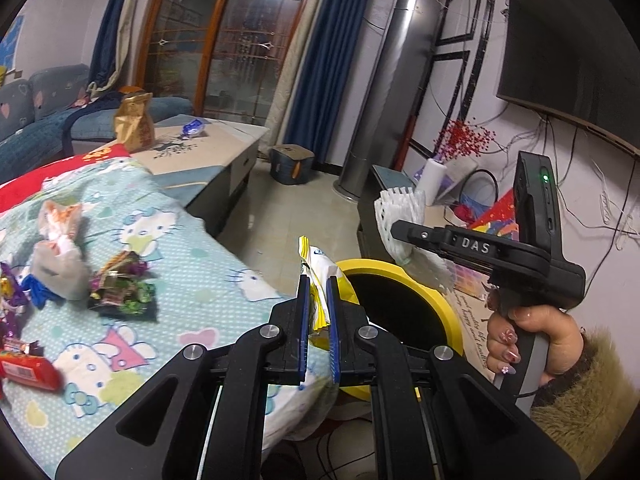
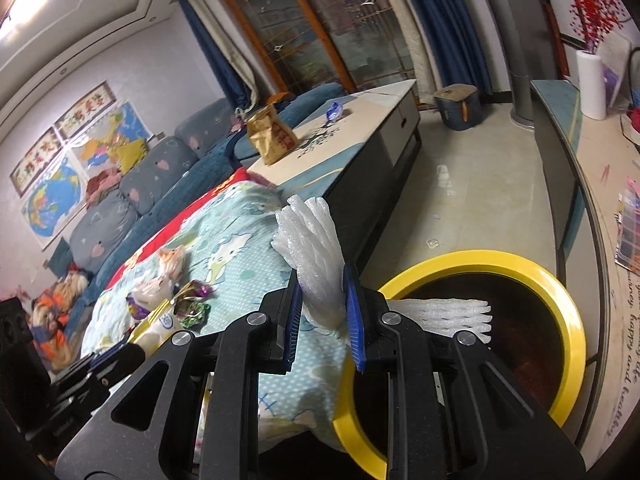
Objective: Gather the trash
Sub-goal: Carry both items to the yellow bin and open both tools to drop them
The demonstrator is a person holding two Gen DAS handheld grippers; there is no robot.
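My left gripper (image 1: 318,304) is shut on a white and yellow snack wrapper (image 1: 316,270), held at the table's edge beside the yellow-rimmed trash bin (image 1: 436,284). My right gripper (image 2: 322,300) is shut on a white foam fruit net (image 2: 316,236), held over the near rim of the bin (image 2: 560,292). The right gripper also shows in the left wrist view (image 1: 404,228), above the bin with the foam net (image 1: 394,208) in it. More trash lies on the Hello Kitty tablecloth (image 1: 192,248): crumpled tissue (image 1: 60,256), shiny candy wrappers (image 1: 122,288) and a red packet (image 1: 26,368).
A low cabinet (image 1: 224,148) behind the table carries a gold bag (image 1: 134,122) and a blue wrapper (image 1: 194,128). A blue sofa (image 2: 160,172) runs along the left. A TV counter (image 2: 592,168) stands to the right of the bin, with a paper roll (image 2: 590,84) on it.
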